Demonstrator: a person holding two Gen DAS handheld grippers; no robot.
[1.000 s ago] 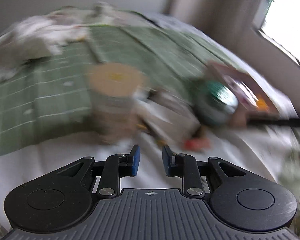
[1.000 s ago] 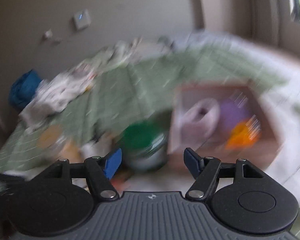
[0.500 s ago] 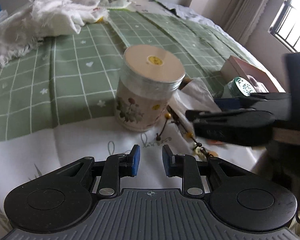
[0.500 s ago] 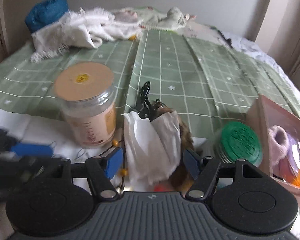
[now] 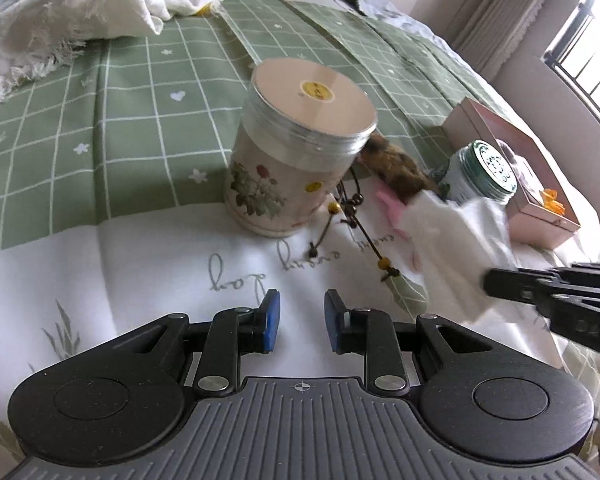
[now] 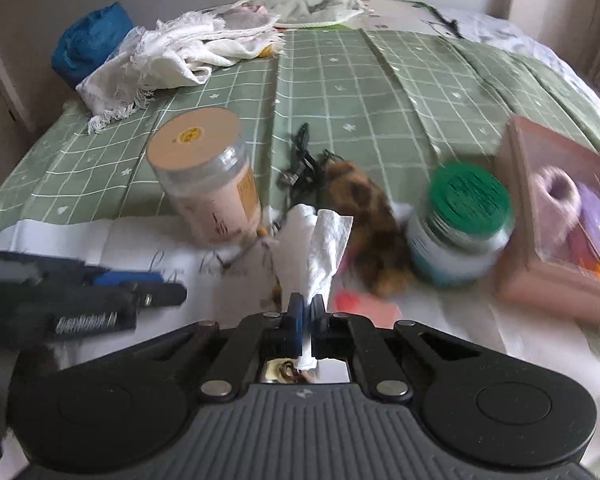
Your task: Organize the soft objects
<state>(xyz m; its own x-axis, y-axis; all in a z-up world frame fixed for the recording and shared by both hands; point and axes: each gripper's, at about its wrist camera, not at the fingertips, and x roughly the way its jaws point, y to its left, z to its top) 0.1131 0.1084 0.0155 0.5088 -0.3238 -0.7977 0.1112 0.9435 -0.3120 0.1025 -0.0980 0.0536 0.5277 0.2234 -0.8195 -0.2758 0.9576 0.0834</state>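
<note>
the white cloth (image 6: 314, 240) now stands pinched between the pads of the right gripper (image 6: 305, 314) at lower centre of the right wrist view, its crumpled top rising towards mid-frame; half a second ago the same jaws stood wide to either side of it, so they have just been closing and are now clamped on the fabric. in the left wrist view that cloth (image 5: 452, 240) shows at right of centre, stretched from the right gripper's black fingers (image 5: 540, 288) at the right edge up towards the brown plush toy (image 5: 396, 168). judging from this, the grasp step is done and the carrying step comes next, probably towards the pink box (image 6: 556, 216) at the right edge, which already holds a pale yarn ball (image 6: 552, 196); that destination is only a guess. the plush toy (image 6: 364, 216) lies just behind the cloth, beside the green-lidded jar (image 6: 464, 224), and a beaded cord (image 5: 356, 224) trails by the floral jar (image 5: 296, 148), so a lift could drag cord or toy along. the left gripper (image 5: 298, 318), bottom centre of its own view, has its blue pads apart with nothing between them, over the white sheet (image 5: 140, 264). further back, at upper left, a fringed white towel (image 6: 172, 56) lies heaped on the green checked blanket (image 6: 380, 92), still to be sorted.
</note>
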